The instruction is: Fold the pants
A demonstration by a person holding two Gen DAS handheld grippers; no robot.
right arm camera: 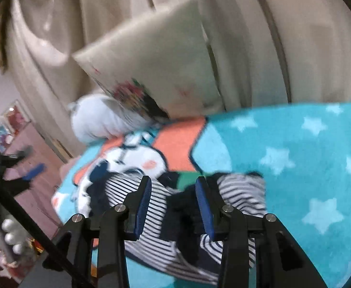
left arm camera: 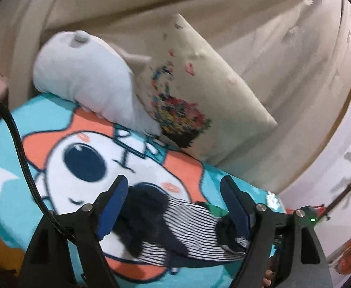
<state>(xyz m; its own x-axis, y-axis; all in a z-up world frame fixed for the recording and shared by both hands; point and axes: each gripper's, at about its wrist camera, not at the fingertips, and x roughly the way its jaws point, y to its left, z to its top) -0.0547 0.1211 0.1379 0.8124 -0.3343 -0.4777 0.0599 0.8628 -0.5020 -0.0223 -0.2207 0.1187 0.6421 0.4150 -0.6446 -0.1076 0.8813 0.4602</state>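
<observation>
We see the navy-and-white striped pants (left arm camera: 190, 230), soft fabric with dark navy patches, lying crumpled on a turquoise fleece blanket (right arm camera: 307, 168) printed with pale stars and a white-and-orange cartoon animal face. In the left wrist view the garment sits low in the frame, spread across the cartoon's lower face. A small green patch shows at its upper right edge.

Left gripper (left arm camera: 175, 206): black frame, blue pads, jaws standing wide apart. The pants lie below and between the fingers; we note no pad pressing on the cloth. The right-hand pad (left arm camera: 235, 213) overlaps a dark bunched end of the garment in the picture, but we cannot tell whether it touches.

Right gripper (right arm camera: 173, 206): jaws partly apart, a clear gap between the blue pads. Striped and navy fabric shows through the gap and to both sides; the pads do not clamp it.

Beyond the pants, at the blanket's far edge, a white stuffed plush (left arm camera: 84, 81) leans against a cream square pillow with a multicoloured flower-basket print (left arm camera: 199, 91). Beige curtains (left arm camera: 247, 24) hang behind both.

A black braided cable (left arm camera: 21, 148) curves down the left of the left wrist view. Both views are blurred.
</observation>
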